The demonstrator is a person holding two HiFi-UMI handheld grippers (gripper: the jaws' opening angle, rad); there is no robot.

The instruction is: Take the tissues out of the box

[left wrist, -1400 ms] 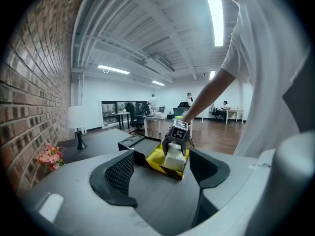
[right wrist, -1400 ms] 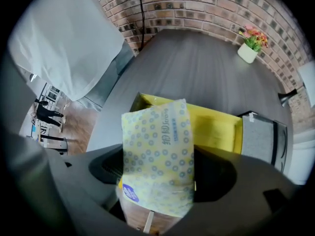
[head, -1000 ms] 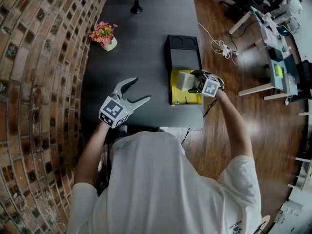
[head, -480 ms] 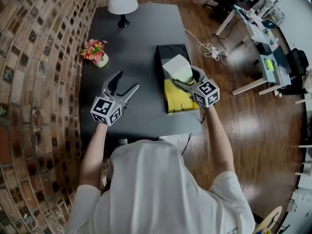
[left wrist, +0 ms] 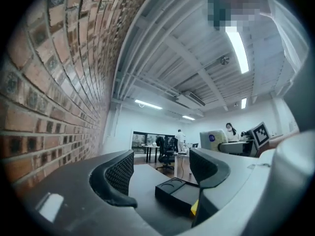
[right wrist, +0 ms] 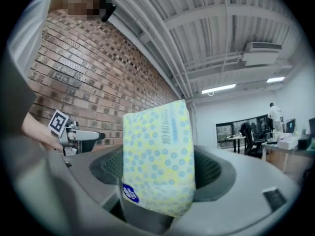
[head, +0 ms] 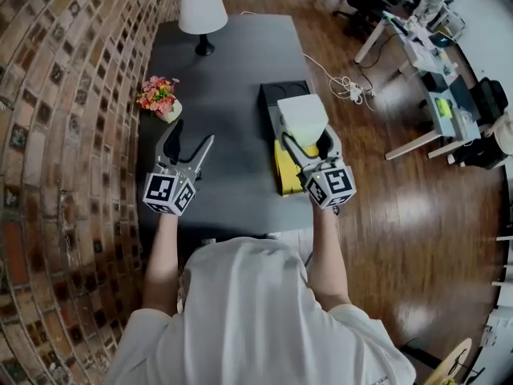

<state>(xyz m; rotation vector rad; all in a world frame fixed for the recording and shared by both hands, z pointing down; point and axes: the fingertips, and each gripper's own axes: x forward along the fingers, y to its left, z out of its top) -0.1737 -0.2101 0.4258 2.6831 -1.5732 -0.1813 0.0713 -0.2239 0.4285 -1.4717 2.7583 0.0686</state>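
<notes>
Right gripper [head: 307,141], mine, clamps tissue pack [head: 303,117], pale w/ blue & yellow dots, held over yellow box [head: 285,167] by table [head: 232,62] rt edge. My left gripper [head: 186,137]: jaws apart, empty, over bare tabletop.

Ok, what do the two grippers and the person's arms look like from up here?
Both the left gripper and right gripper are grey, with two curved jaws lined with dark mesh-textured pads. Each carries a white cube printed with black square markers. The person wears a white short-sleeved shirt.
</notes>
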